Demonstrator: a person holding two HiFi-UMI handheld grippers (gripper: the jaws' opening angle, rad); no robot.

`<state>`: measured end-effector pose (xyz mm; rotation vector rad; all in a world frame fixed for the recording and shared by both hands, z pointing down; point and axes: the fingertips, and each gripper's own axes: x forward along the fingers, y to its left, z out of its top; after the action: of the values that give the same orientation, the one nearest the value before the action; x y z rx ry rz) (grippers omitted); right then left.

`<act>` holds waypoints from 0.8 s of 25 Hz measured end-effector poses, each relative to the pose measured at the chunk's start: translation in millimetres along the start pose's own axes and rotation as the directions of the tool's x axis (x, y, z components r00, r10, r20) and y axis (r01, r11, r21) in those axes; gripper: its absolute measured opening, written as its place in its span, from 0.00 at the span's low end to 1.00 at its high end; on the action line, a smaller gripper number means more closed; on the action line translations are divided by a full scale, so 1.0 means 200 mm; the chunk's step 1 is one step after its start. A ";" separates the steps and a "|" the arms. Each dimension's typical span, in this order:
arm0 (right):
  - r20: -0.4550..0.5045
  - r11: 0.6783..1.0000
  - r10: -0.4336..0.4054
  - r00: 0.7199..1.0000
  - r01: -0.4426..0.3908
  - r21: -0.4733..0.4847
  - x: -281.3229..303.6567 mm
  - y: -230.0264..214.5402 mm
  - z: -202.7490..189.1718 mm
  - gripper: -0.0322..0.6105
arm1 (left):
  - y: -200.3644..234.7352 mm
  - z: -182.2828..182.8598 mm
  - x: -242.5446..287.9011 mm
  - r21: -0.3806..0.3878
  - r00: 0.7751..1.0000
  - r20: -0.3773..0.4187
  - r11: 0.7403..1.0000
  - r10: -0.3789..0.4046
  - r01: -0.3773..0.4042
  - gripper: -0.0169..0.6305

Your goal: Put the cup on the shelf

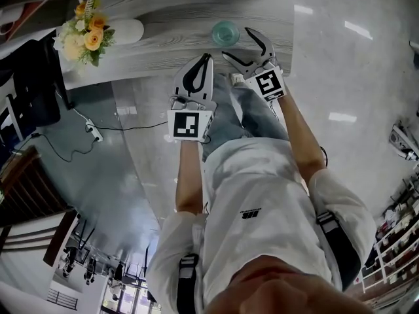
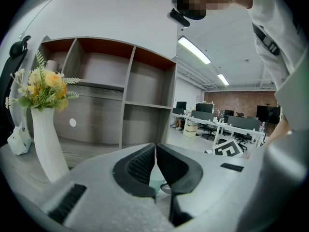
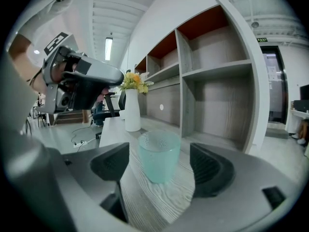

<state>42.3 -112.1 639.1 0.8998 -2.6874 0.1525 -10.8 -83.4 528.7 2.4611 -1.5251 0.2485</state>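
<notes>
Right gripper view: the cup (image 3: 159, 156) stands upright on the wood-grain counter (image 3: 161, 204), in the gap of the right gripper (image 3: 158, 164), whose jaws are spread wide and touch it on neither side. The left gripper (image 2: 155, 151) is clenched on nothing, with the cup just past its tips.

Your cup (image 3: 159, 156) is translucent pale green with a pebbled, frosted skin; the worktop (image 3: 155, 201) beneath is matt grey wood grain; the vase (image 3: 132, 112) is matt white; the floor (image 1: 353, 97) is glossy; the pads (image 3: 208, 170) of your right gripper (image 3: 159, 170) are ribbed matt black.
</notes>
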 end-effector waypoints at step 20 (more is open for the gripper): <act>-0.030 1.000 0.003 1.000 -0.003 0.012 0.17 -0.01 -0.12 0.61 | 0.04 -0.05 0.02 0.003 1.000 -0.021 1.000 -0.021 0.021 0.08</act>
<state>23.9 -128.2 672.0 0.8900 -2.6632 0.1818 -16.6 -88.5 540.0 2.4677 -1.4903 0.2723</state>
